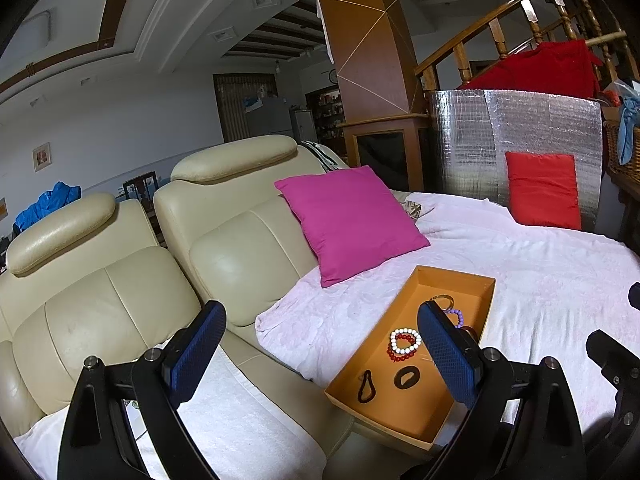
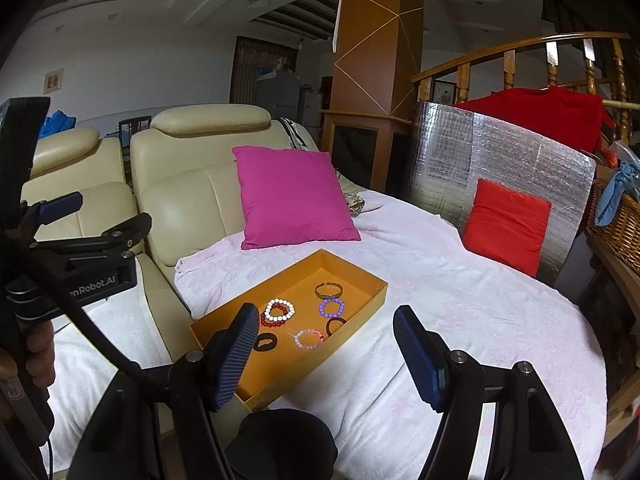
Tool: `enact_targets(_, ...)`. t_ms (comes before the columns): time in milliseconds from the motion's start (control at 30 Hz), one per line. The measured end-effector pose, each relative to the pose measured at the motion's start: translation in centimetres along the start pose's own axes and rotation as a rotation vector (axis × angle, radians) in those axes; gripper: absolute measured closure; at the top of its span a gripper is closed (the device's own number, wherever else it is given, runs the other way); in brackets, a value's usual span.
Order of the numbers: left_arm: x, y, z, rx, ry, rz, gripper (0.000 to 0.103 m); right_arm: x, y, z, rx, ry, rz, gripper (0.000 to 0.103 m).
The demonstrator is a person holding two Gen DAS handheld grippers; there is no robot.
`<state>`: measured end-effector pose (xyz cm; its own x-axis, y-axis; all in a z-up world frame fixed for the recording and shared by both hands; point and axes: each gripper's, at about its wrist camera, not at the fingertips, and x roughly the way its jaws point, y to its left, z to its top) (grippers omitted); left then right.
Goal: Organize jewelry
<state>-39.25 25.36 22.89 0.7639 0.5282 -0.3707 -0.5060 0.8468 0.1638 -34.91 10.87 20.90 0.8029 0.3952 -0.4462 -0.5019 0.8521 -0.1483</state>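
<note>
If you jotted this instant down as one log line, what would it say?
left gripper: open, empty | right gripper: open, empty | shallow orange cardboard tray: on pale pink blanket, holds bead bracelets | white bead bracelet: overlaps red one

A cream leather sofa point(image 1: 132, 280) is taking up the left side of the room, its two headrests standing side by side. A magenta cushion point(image 2: 294, 196) is leaning against the nearer backrest, its lower edge resting on a pale pink blanket point(image 2: 460, 312) that is covering the wide seat. A red cushion point(image 2: 508, 226) is propping itself against a silver foil board point(image 2: 480, 152) at the far edge. Behind the board, red fabric point(image 1: 548, 68) is hanging over a wooden stair railing point(image 2: 520, 46). A wicker basket point(image 2: 618, 224) is sitting off to the right, with blue cloth draping over its rim.
</note>
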Motion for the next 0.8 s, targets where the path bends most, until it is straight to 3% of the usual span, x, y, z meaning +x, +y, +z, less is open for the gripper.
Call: enact_targets(800,1.0,0.9,-0.6,-0.006,0.018,0.001,0.007,1.1,0.8,-0.2,-0.015,0.038,-0.013,0.030)
